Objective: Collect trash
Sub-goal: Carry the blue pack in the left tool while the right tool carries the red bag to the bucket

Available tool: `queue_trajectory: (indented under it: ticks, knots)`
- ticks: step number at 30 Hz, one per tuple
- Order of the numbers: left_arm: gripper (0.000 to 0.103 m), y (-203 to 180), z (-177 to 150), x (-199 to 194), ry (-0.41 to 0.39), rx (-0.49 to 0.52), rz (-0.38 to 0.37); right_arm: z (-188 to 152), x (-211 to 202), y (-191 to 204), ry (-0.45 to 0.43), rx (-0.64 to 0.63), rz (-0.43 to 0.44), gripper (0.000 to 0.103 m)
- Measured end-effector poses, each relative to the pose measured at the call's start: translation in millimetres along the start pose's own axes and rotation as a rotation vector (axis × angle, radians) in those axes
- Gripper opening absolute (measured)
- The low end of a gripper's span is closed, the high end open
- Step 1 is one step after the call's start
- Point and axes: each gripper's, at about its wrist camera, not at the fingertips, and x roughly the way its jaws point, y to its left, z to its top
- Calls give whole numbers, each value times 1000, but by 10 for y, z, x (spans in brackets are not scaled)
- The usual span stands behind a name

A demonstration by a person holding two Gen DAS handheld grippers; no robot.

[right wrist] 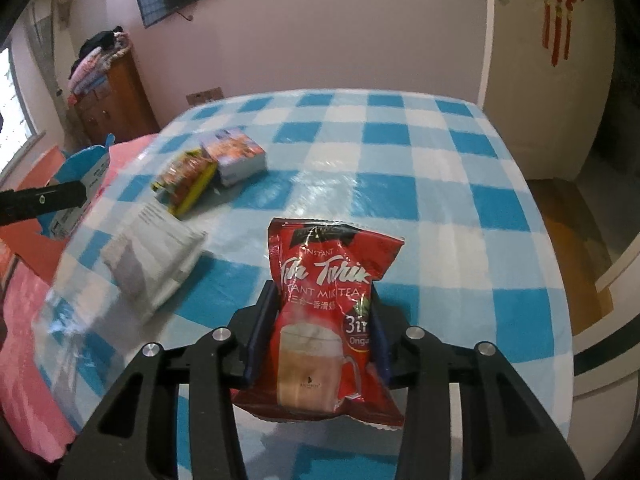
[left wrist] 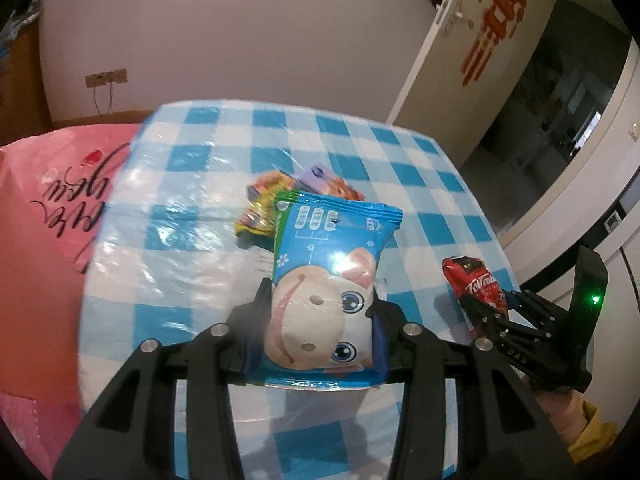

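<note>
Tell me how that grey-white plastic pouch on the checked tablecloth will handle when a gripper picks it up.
The grey-white pouch lies flat and creased, so it is probably thin, light and floppy, likely to sag from a grip on one edge. Its film looks smooth, so it may slide on the glossy tablecloth when nudged. No risk of rolling, by its flat shape.

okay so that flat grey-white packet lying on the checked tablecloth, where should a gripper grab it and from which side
Probably by its near short edge, coming in low from the table's front. The grey-white packet lies flat on the tablecloth, so there is little height to pinch from above; an end gives the fingers something to close across. Both grippers are full now.
</note>
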Motion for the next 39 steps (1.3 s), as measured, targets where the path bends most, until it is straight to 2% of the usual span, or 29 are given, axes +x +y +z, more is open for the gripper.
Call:
queue_trajectory:
  ticks: [5,10,16,23,31,37,39]
  knots:
    - [44,148,57,-292,-66,-15,13,212,-145,237,-19,-6,90,43]
    - [44,360,103,-594,-127,-43,49,512,-219,600,-19,-18,237,43]
    - [44,693,124,-991,-195,-87,145,931,-262,1303,-22,-98,415,43]
    - [44,1201,87,-1425,-260,-177,273,1403,-238,2298,-12,-218,605,43]
    - [44,1836,-8,-1655,-275,-290,399,1722,-63,3321,2,-335,727,43]
    - [44,2125,-51,-1620,-255,-345,429,1772,151,3821,39,-369,764,46]
    - [49,2156,-73,-1596,-249,-347,455,1751,255,3914,63,-358,769,47]
